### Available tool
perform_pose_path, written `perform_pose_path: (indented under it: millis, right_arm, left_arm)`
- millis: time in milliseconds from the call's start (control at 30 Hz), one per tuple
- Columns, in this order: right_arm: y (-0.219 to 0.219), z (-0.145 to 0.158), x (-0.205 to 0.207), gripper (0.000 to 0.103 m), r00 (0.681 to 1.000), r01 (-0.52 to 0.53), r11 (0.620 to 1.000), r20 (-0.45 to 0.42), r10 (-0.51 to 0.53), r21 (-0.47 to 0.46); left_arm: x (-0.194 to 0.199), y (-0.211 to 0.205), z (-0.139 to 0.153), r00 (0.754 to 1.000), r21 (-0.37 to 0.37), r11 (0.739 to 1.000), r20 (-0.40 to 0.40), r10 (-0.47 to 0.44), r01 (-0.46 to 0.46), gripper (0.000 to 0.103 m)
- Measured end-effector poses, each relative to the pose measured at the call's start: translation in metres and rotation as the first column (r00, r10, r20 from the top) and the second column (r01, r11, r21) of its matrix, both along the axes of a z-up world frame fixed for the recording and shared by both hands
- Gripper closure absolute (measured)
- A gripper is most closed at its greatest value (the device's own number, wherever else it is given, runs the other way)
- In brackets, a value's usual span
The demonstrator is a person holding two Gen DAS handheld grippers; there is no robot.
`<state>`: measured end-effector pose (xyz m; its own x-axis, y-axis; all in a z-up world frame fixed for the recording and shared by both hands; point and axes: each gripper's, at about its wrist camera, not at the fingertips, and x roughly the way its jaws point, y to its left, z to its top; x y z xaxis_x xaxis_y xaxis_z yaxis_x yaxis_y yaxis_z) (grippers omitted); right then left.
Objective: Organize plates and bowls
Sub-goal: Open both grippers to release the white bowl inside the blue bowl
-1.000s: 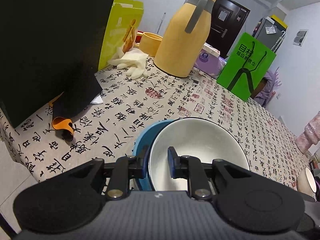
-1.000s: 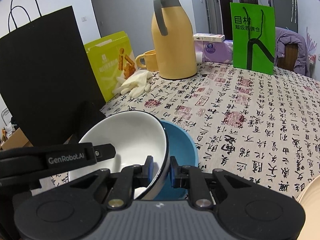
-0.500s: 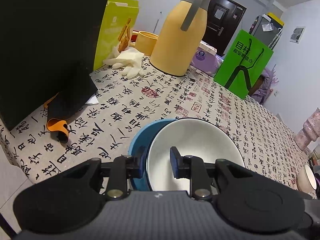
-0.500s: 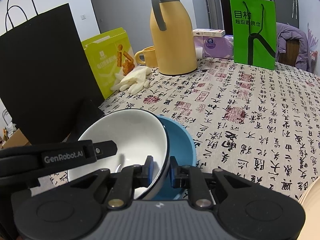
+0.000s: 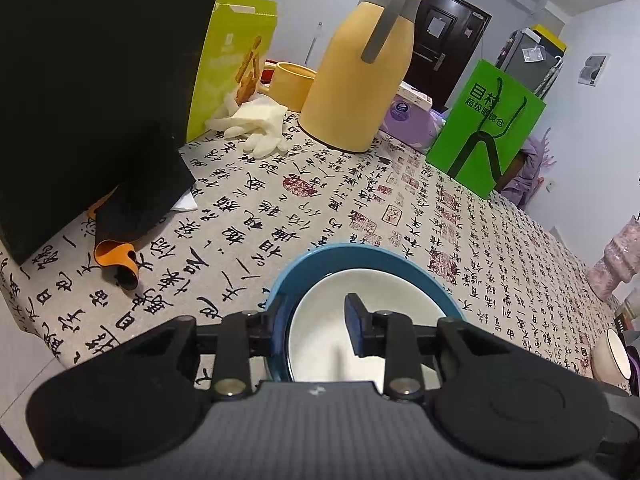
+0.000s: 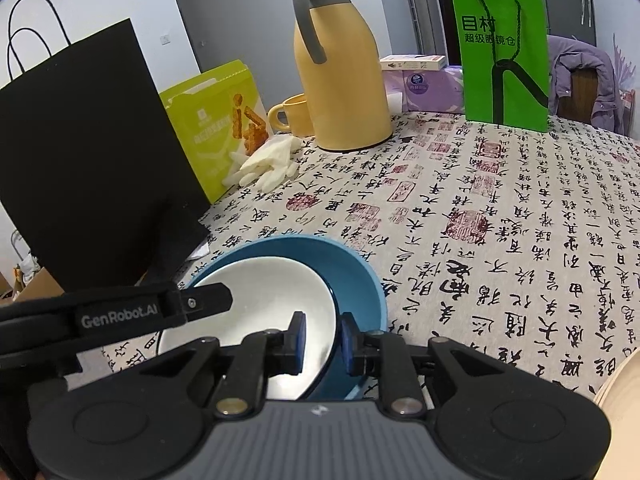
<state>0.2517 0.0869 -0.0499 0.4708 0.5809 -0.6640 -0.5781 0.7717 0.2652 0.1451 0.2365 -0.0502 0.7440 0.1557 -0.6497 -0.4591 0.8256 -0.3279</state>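
Two bowls sit nested on the surface [image 6: 520, 208] in front of you: a white bowl [image 6: 272, 292] lies inside a blue bowl [image 6: 352, 276], leaning toward the left side of it in the right wrist view. Your left claw [image 5: 316, 320] straddles the near-left edge of the pair, with one finger outside the blue rim and the other over the white bowl's inside. Its jaws are opening, and the inner pad stands clear of the white wall, so nothing is pinched there. Your right claw [image 6: 322, 338] has the white bowl's right rim between its two blue pads; they stand close on either side of that rim, but you cannot tell from this view whether they press on it. The other claw's finger reaches across the white bowl's left edge in the right wrist view.

Farther back stand a yellow jug [image 6: 340, 76], a yellow mug [image 6: 290, 116], a green bag [image 6: 504, 56], a black bag [image 6: 88, 152] and a pair of pale gloves [image 6: 268, 164].
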Motion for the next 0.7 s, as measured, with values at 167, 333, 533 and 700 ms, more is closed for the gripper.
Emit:
perform_pose_path:
  millis: [167,333,533,700]
  right_arm:
    - [-0.007,0.005,0.001,0.078,1.0,0.013,1.0,0.009,-0.013,0.022]
    - [-0.007,0.006,-0.001,0.079,1.0,0.001,1.0,0.027,-0.001,0.018]
    - [-0.014,0.005,0.002,0.081,1.0,0.005,0.999,0.006,-0.006,0.046]
    - [-0.022,0.013,-0.001,0.078,0.999,-0.003,0.996,0.033,0.0,0.094]
  left_arm:
    - [0.0,0.0,0.001,1.0,-0.001,1.0,0.005,-0.003,0.003,0.079]
    - [0.003,-0.007,0.002,1.0,0.008,1.0,0.008,-0.022,0.022,0.08]
    - [0.002,-0.007,0.003,1.0,0.012,1.0,0.01,-0.015,0.015,0.079]
    - [0.0,-0.008,0.005,1.0,0.015,1.0,0.022,-0.019,0.018,0.076]
